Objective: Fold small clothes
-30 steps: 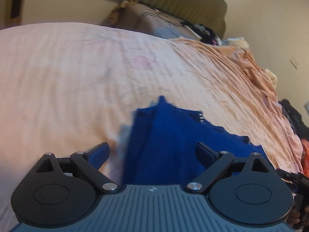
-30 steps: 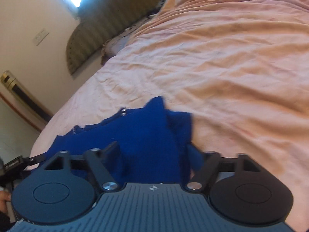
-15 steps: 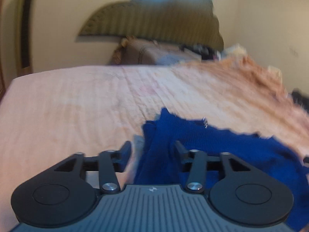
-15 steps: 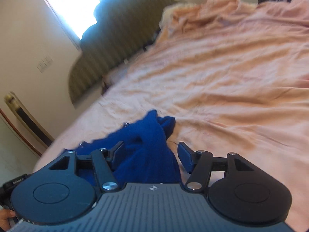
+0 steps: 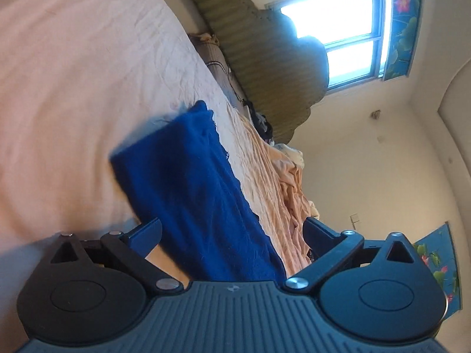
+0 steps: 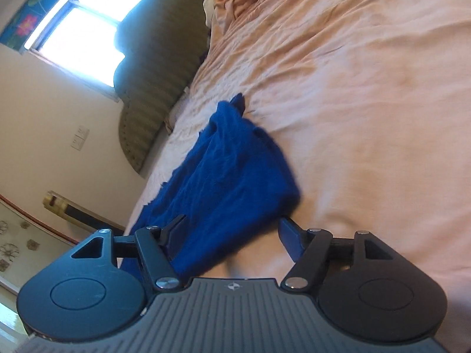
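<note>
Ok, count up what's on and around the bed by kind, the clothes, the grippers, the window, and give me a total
Blue garment: 1
Hand-held gripper: 2, left hand-held gripper and right hand-held gripper, both open
Peach bedsheet: 1
Headboard: 1
Window: 1
Total: 6

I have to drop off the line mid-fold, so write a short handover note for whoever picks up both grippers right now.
Left gripper: open, holding nothing, with the blue garment lying between its spread fingers.
Right gripper: open, holding nothing, over the near end of the same garment.
The garment lies in a long, bunched strip on the pink bedsheet.
Done: it looks folded lengthwise, though the layers are hard to count.
Left: probably smooth it and fold the strip across, then set it aside. No other small clothes to fold can be made out.
</note>
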`<act>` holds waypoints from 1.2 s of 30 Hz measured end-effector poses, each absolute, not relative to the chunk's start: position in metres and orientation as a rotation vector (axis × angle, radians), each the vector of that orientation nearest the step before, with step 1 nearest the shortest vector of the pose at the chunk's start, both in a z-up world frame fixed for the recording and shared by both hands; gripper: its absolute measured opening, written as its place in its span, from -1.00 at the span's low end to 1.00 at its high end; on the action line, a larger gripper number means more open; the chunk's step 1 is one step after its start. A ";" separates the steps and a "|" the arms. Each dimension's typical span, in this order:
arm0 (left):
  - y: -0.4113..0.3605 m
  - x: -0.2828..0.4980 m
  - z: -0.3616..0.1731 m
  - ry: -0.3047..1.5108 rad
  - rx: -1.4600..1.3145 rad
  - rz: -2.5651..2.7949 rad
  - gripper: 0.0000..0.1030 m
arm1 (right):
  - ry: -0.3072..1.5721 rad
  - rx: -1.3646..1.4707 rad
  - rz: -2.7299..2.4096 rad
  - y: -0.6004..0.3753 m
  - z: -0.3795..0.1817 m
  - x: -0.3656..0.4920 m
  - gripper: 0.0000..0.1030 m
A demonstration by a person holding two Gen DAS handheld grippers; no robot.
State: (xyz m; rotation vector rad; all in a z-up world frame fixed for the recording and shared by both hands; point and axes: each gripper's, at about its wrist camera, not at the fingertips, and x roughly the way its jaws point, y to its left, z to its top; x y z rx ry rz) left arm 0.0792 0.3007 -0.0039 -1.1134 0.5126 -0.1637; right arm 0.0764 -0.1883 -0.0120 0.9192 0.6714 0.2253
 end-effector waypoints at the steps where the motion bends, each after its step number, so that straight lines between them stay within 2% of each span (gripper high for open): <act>1: 0.299 0.087 -0.003 0.518 -1.120 -0.155 0.99 | 0.669 0.910 0.230 -0.180 -0.010 0.084 0.38; 4: 0.304 0.106 -0.007 0.524 -1.195 -0.100 0.98 | 0.665 0.940 0.208 -0.165 -0.008 0.106 0.35; 5: 0.306 0.112 -0.009 0.528 -1.201 -0.077 0.88 | 0.677 0.955 0.185 -0.162 -0.009 0.111 0.34; 7: 0.308 0.116 -0.006 0.599 -1.216 -0.024 0.85 | 0.682 0.975 0.169 -0.160 -0.009 0.110 0.31; 9: 0.310 0.103 -0.007 0.595 -1.239 -0.060 0.86 | 0.683 0.987 0.205 -0.162 -0.012 0.103 0.38; 13: 0.319 0.072 -0.013 0.576 -1.258 -0.019 0.86 | 0.657 0.961 0.248 -0.166 -0.018 0.092 0.27; 19: 0.313 0.101 -0.007 0.598 -1.150 0.027 0.86 | 0.665 0.945 0.228 -0.159 -0.013 0.095 0.46; 22: 0.306 0.122 -0.005 0.618 -1.078 0.033 0.85 | 0.674 0.969 0.223 -0.162 -0.014 0.097 0.46; 27: 0.302 0.100 -0.007 0.624 -1.134 -0.006 0.86 | 0.666 1.014 0.247 -0.171 -0.017 0.095 0.41; 32: 0.300 0.097 -0.001 0.725 -1.079 0.018 0.86 | 0.681 0.950 0.253 -0.159 -0.012 0.098 0.59; 36: 0.301 0.115 0.001 0.758 -1.068 0.056 0.86 | 0.675 0.911 0.241 -0.152 -0.010 0.097 0.60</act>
